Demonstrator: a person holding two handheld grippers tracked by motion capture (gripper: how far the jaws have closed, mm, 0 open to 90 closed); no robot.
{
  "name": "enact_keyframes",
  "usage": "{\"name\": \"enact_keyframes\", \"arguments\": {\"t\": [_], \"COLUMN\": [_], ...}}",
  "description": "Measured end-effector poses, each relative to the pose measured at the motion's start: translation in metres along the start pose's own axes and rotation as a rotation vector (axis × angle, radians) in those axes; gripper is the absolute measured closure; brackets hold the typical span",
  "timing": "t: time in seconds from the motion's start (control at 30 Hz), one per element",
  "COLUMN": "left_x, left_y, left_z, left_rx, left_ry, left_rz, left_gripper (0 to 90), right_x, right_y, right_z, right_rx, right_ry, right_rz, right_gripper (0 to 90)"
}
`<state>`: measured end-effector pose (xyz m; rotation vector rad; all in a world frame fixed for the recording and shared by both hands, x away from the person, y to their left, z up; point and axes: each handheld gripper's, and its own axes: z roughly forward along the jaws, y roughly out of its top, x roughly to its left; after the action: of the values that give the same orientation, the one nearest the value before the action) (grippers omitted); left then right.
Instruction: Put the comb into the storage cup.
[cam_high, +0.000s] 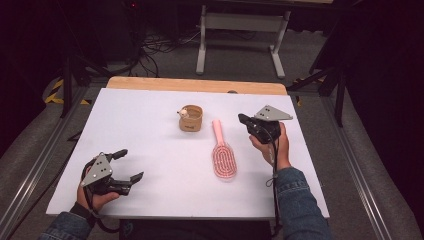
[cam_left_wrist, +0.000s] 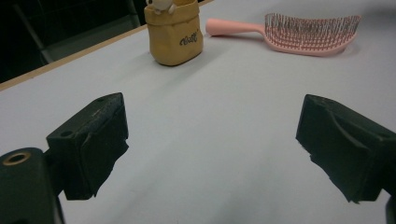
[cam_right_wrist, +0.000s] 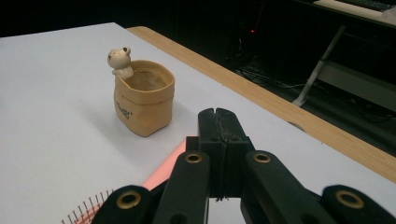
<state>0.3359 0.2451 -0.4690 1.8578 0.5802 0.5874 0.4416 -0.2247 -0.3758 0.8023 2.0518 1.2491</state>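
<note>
A pink hairbrush (cam_high: 222, 155) lies bristles up in the middle of the white sheet, its handle pointing away from me. A small tan sack-shaped pot (cam_high: 191, 118) with a little bear figure on its rim stands just beyond it to the left. My right gripper (cam_high: 243, 119) hovers right of the brush handle, jaws shut with nothing between them; in the right gripper view the gripper (cam_right_wrist: 218, 116) is above the handle (cam_right_wrist: 163, 172), with the pot (cam_right_wrist: 144, 100) ahead. My left gripper (cam_high: 131, 165) rests open at the near left, with its jaws (cam_left_wrist: 212, 140) wide and facing the pot (cam_left_wrist: 175, 35) and brush (cam_left_wrist: 299, 32).
The white sheet (cam_high: 150, 150) covers most of the table, with a wooden strip (cam_high: 195, 85) bare along the far edge. Beyond the table stand a white frame (cam_high: 242, 35), cables and dark stand legs on the floor.
</note>
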Motion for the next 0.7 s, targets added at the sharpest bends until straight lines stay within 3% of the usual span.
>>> {"name": "enact_keyframes", "arguments": {"t": [0.27, 0.57, 0.7], "left_x": [0.001, -0.001, -0.001], "left_y": [-0.001, -0.001, -0.002], "left_z": [0.0, 0.001, 0.001], "left_rx": [-0.006, -0.001, -0.003], "left_ry": [-0.005, -0.018, -0.016], "left_rz": [-0.002, -0.002, 0.0], "left_gripper": [10.0, 10.0, 10.2], "right_x": [0.006, 0.015, 0.017], "right_y": [0.005, -0.002, -0.005], "right_z": [0.03, 0.074, 0.087], "right_rx": [0.077, 0.234, 0.278], "right_ry": [0.041, 0.102, 0.125], "right_rz": [-0.036, -0.091, -0.1], "right_gripper": [90.0, 90.0, 90.0]}}
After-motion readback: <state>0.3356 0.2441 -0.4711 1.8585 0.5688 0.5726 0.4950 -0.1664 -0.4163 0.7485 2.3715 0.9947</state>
